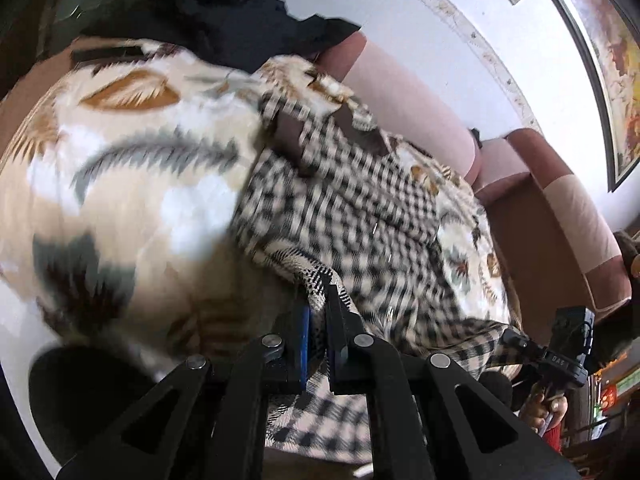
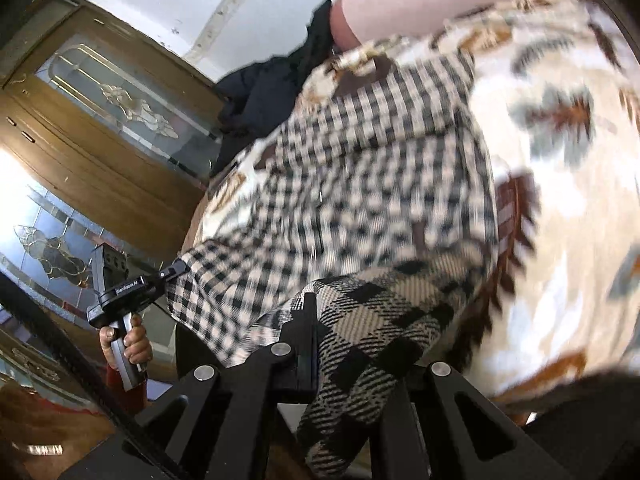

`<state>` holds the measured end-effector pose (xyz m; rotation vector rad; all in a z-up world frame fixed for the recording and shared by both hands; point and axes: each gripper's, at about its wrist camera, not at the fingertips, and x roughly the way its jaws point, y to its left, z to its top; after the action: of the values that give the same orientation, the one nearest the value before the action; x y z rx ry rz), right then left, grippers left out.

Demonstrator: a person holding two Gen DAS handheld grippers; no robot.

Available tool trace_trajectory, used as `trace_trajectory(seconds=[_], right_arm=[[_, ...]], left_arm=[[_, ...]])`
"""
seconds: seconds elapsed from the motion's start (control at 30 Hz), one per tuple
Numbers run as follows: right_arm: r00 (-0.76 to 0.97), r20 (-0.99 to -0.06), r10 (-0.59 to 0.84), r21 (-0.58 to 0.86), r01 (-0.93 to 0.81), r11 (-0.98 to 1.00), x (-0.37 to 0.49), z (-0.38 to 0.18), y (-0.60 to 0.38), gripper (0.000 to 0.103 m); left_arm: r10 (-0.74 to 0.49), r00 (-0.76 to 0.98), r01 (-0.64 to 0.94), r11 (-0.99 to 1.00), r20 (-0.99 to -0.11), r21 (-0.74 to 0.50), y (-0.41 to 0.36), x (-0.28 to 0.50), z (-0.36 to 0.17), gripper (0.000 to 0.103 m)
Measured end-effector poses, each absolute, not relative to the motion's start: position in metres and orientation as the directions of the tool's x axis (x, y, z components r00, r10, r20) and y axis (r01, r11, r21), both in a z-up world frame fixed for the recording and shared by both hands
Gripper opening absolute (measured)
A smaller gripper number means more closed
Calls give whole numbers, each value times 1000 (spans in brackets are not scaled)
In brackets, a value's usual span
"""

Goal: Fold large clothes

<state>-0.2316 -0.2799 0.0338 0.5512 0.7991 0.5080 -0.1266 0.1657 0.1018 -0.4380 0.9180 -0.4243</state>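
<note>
**A:** In the left wrist view, what is being held, and where is the garment?

**B:** The left claw is being kept pressed together on an edge of the checked garment, with cloth pinched between the blue pads. The rest of the garment is being draped across the patterned blanket that is covering the sofa. The right claw is being seen at the far corner, also closed on the hem.

**A:** What is being risked from that side?

**B:** Only a thin strip is being gripped, so the edge is likely being left open to slipping out if the cloth is pulled taut between the two claws. The picture is being blurred, so the depth of the bite cannot be told.

**A:** And the right wrist view?

**B:** The right claw is being held shut on a bunched fold of the same garment, and the left claw is being carried by a hand at the opposite corner. The dark clothes are being left heaped just beyond the garment's far end.

**A:** The danger there?

**B:** The blanket is probably being risked too: plush cloth may be dragged along with the garment, and the dark heap may be caught if the fold is being carried too far.
</note>
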Motion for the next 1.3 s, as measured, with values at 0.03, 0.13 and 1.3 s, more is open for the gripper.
trace_trajectory(seconds=[0.03,0.13,1.3], right_arm=[[610,-523,595,616,-212,759,-223,41,-282,5],[639,-533,555,590,-189,785,-190,53,-286,5],[754,-616,229,478,126,869,35,3,-367,66]], left_arm=[[-522,549,168,834,-653,-526,163,-118,106,6],[-508,575,160,839,-642,-520,156,-85,114,6],[-418,595,-12,850,-686,-527,88,175,45,10]])
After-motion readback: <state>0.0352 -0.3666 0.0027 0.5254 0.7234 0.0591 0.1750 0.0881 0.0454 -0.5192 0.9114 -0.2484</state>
